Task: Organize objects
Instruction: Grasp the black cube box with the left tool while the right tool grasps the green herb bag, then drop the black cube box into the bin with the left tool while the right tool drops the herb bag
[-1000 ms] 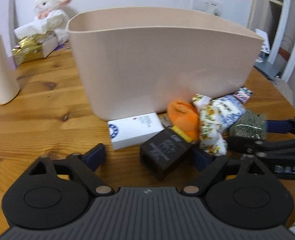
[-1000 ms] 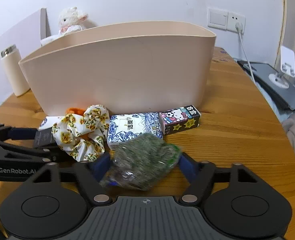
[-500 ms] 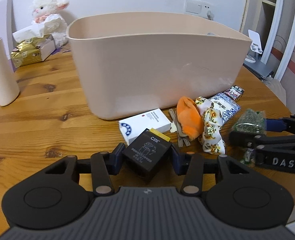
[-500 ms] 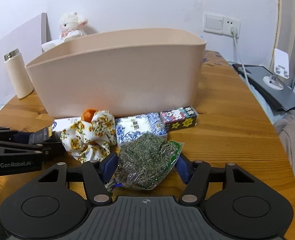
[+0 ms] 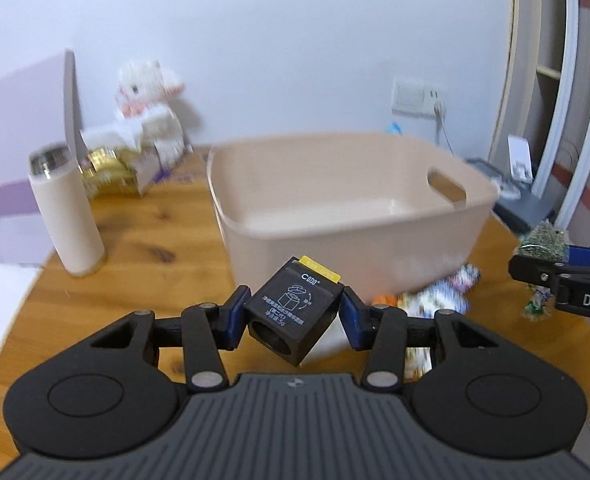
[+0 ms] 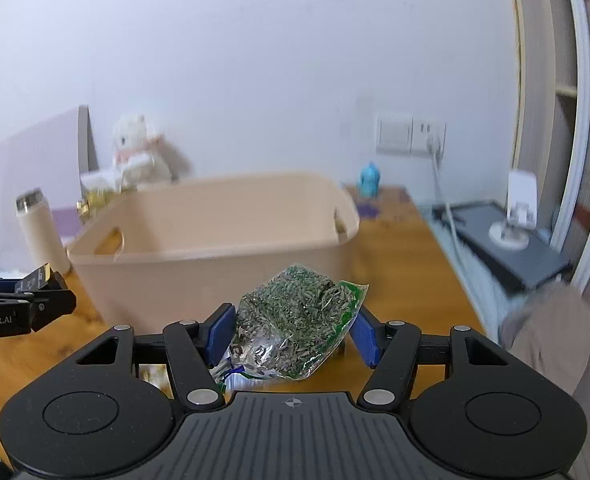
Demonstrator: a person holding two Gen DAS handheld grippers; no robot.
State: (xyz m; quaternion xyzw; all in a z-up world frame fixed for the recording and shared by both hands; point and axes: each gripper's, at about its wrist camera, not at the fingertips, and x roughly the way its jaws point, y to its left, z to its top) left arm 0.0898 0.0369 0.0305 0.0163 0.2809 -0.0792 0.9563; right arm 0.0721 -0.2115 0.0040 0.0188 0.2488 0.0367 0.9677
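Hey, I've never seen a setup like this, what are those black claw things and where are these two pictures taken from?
There is no robot here: a person holds a two-finger gripper in each hand, and each carries a wide-angle camera looking forward along its fingers. One picture comes from the left gripper, which is clamped on a small black box. The other comes from the right gripper, clamped on a clear packet of green dried bits. Each gripper also shows at the edge of the other's picture. Ahead, on a wooden table, stands an empty beige bin with handle cut-outs. A cream flask, a plush toy and some blurred small items also sit there.
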